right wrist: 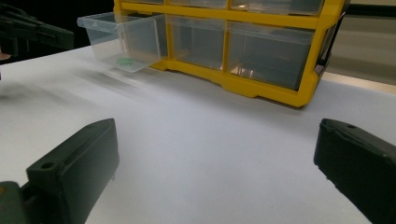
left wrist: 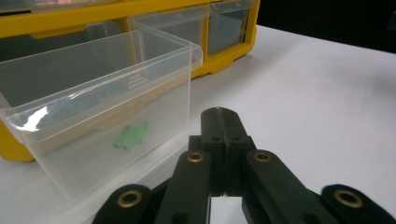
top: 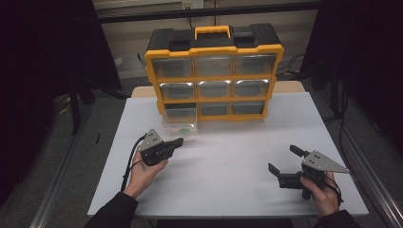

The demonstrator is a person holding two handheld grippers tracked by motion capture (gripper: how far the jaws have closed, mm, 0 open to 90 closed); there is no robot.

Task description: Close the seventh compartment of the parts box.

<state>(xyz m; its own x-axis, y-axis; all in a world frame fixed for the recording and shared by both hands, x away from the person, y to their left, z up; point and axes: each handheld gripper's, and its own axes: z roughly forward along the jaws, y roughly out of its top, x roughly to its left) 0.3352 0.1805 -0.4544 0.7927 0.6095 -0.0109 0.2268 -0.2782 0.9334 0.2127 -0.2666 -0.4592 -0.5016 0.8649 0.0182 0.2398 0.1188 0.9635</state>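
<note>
The left claw (top: 178, 141) is clenched on nothing, just beside the clear drawer (top: 179, 124) pulled out of the yellow cabinet (top: 214, 50) at the worktop's (top: 228, 156) far edge. Green pieces (left wrist: 132, 136) lie inside the drawer. The right claw (top: 284, 160) is released near the right corner.

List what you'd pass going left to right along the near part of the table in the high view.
Left gripper, jaws shut, in the person's left hand → bare white table → right gripper, jaws open, in the right hand.
</note>
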